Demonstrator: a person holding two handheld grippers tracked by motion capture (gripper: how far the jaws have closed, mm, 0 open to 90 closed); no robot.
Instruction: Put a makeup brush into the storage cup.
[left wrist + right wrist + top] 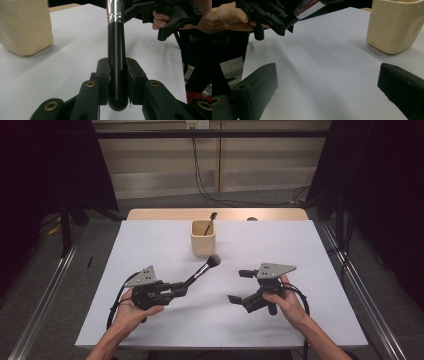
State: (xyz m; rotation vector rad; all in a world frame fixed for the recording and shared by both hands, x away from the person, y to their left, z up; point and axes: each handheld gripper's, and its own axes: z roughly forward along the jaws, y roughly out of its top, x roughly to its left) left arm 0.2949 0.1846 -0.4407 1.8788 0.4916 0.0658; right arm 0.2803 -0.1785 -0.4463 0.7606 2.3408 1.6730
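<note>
My left gripper (182,289) is shut on the black handle of a makeup brush (203,268), whose grey bristle head points up and right toward the cream cup (203,240). In the left gripper view the jaws clamp the handle's rounded end (116,82), and the silver ferrule (115,10) rises above. A second thin brush (210,222) stands in the cup. My right gripper (240,286) hovers over the table at the right, open, with nothing between its fingers (254,92). The right gripper view shows the cup (394,25) at upper right and the left gripper (285,27) at upper left.
The white table (150,245) spreads wide around both hands. A wooden strip (165,214) runs along its far edge. Cables (200,175) hang down the wall behind. Dark stands flank the table on both sides.
</note>
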